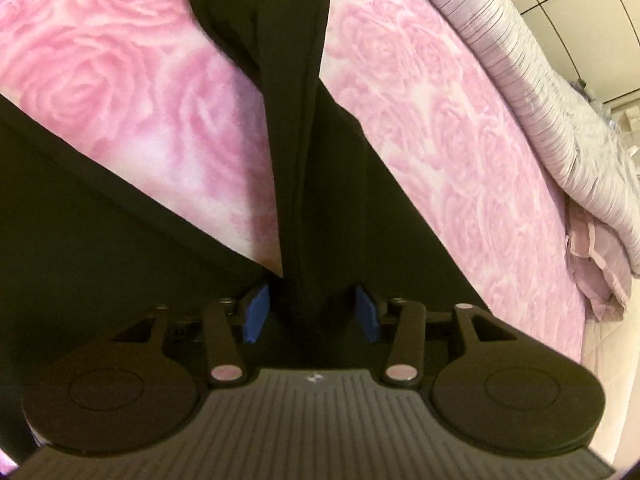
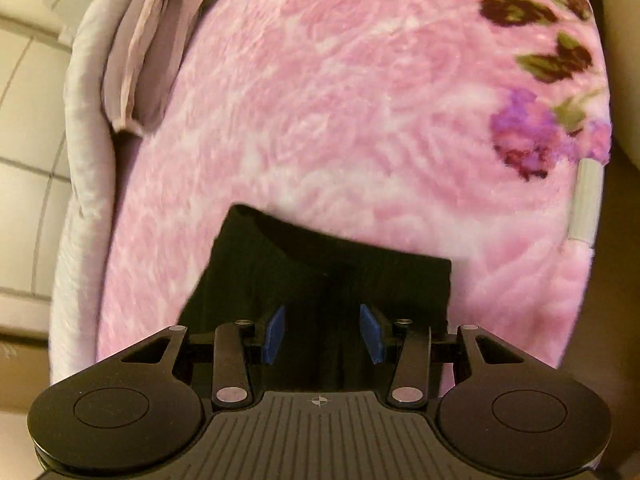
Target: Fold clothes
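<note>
Left gripper [image 1: 310, 314]: your jaws stand part open, blue pads [image 1: 256, 314] clear on both sides. A raised ridge of the black garment [image 1: 298, 140] runs out from between them, but neither pad presses on it. You hold nothing here.

Straight ahead of the left jaws the ridge narrows into a long dark strip, likely a trouser leg, ending in a rounded hem far out. More black cloth spreads flat to the left of the jaws and a smaller wedge to the right.

Beyond that, on both sides, lies the pink rose blanket [image 1: 120, 80]. Far right runs a pale striped bed edge [image 1: 532, 80], with tiled floor past it.

Right gripper [image 2: 322, 334]: jaws part open too, pads bare. Black garment [image 2: 320, 264] lies under and just ahead of them, untouched as far as you can see. Its straight edge, probably waistband or fold end, sits a short way in front, with one corner lifted at front left.

Outward from there: pink rose blanket [image 2: 340, 120], a flower print at far right, a folded pale cloth [image 2: 140, 60] at far left.

Handling, as a judgement: cloth looks thin, soft and limp, light in the hand. It will sag and drag on the plush blanket, and a single layer may slip from the pads. Take it at corners or along the hem or band, where layers stack thicker. Pinch both layers together so the fold carries over cleanly.
</note>
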